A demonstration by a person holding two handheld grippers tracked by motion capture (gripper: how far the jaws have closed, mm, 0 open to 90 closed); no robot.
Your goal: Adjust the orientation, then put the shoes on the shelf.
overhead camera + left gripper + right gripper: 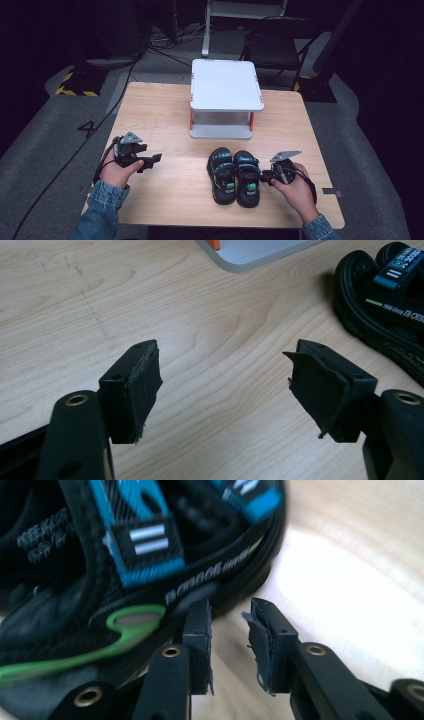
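Now my right tongs, jaws narrow w/ nothing between, sit at the right sandal's edge; left tongs wide open over bare tabletop.

A pair of black strapped sandals with blue and green accents lies near the wooden bench's front edge, the right claw beside it.

Light wooden table bearing a white two-tier stand and a pair of black sandals.
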